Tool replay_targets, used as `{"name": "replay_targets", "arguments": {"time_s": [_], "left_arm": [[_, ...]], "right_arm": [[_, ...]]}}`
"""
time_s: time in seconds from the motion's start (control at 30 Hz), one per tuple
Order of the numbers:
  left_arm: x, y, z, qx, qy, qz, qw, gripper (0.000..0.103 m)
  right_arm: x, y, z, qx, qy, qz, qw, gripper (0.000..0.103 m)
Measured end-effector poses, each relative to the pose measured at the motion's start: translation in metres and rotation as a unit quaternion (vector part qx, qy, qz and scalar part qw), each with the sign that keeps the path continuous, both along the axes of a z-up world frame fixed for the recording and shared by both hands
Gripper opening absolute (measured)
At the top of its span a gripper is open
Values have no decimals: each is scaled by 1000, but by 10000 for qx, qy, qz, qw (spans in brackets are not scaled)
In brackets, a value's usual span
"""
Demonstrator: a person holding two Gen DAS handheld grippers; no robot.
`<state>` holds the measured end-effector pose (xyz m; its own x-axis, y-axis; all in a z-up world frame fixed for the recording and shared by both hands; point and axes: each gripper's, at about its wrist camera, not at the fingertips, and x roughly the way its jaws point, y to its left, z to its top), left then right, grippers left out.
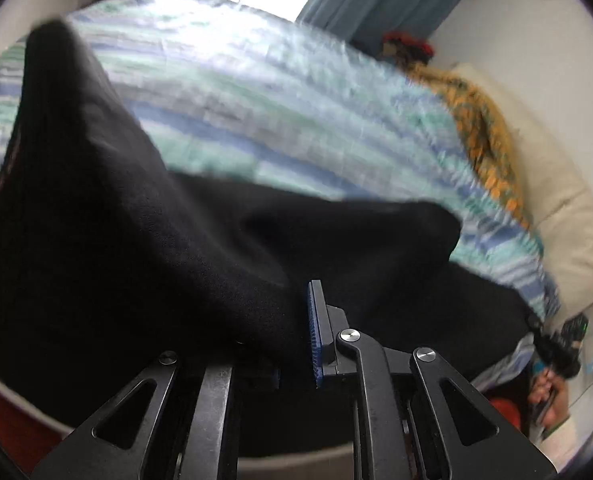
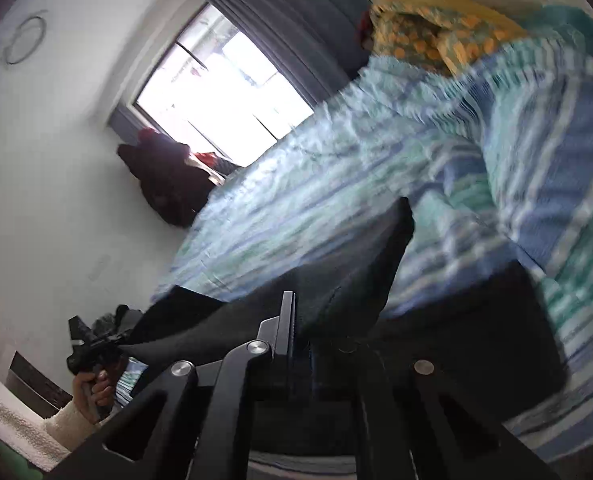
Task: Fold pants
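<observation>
Black pants (image 1: pixel 136 220) hang lifted over a striped bed cover (image 1: pixel 276 92). In the left wrist view my left gripper (image 1: pixel 294 320) is shut on the pants. The cloth drapes over and hides one finger, and the blue pad (image 1: pixel 314 332) of the other presses against it. In the right wrist view my right gripper (image 2: pixel 308 328) is also shut on the pants (image 2: pixel 456 320), with fabric covering its right finger. Each view shows the other gripper held in a hand: the right gripper (image 1: pixel 556 348) at lower right, the left gripper (image 2: pixel 92 344) at lower left, with cloth stretched between them.
An orange patterned cloth (image 1: pixel 480 120) and a cream pillow (image 1: pixel 556 184) lie at the head of the bed. A bright window (image 2: pixel 224 88) with a dark curtain (image 2: pixel 296 20) is behind. A dark heap of things (image 2: pixel 168 176) sits by the wall under the window.
</observation>
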<state>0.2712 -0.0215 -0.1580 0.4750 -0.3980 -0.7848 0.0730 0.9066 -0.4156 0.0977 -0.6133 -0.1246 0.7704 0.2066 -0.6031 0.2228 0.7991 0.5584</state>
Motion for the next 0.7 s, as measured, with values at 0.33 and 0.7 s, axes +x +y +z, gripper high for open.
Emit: {"name": "replay_targets", "arguments": {"time_s": [0.33,0.7], "left_arm": [[-19,-37,-38,258,390,-438,9979,10],[-21,-72,-41,463,375,-838,9947,11]], "right_arm": [[-12,-28,-62,467,850,-690,9929,38],[-40,-41,-42,-200,757,-2106,9744,4]]}}
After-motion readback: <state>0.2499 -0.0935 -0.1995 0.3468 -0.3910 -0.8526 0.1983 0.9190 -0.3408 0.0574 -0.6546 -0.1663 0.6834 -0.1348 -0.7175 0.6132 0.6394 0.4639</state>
